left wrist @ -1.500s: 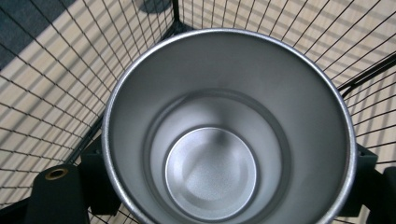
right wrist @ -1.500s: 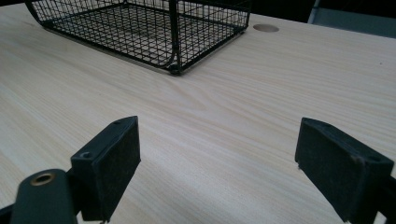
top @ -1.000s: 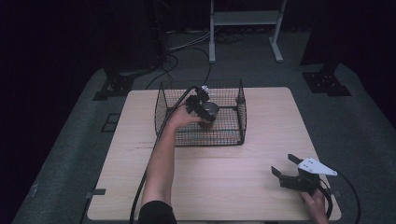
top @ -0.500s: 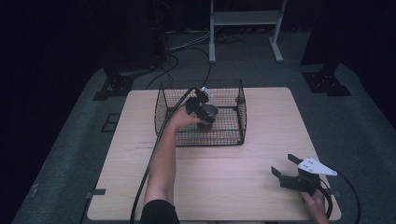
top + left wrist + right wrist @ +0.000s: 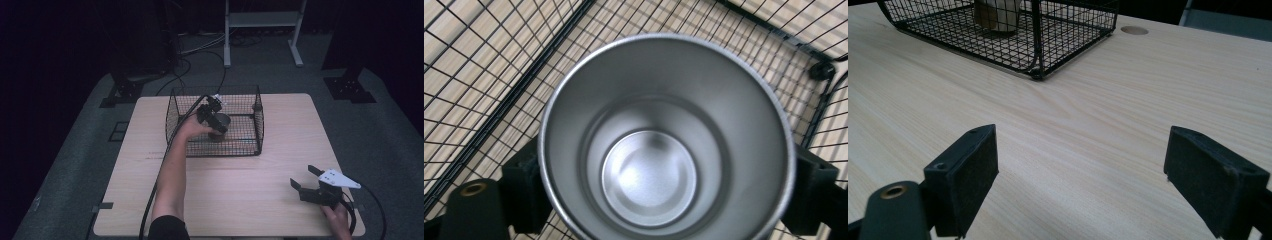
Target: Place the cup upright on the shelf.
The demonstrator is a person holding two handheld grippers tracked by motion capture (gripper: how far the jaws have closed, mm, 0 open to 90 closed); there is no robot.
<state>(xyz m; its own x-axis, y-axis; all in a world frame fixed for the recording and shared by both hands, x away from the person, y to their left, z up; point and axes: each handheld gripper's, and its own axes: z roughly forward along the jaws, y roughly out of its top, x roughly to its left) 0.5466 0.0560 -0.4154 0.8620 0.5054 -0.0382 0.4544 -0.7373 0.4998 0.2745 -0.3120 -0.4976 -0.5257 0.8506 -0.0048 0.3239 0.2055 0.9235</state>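
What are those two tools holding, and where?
The left tool clamps a metal cup by its outer sides, inside the wire basket. The right tool holds nothing.

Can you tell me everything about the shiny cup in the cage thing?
The metal cup is round, silvery and smooth, like steel. It stands upright, open side up, and it is empty: you can see its flat bottom. It sits inside the black wire basket on the wooden table. The left gripper has a black jaw pressed against each side of it.
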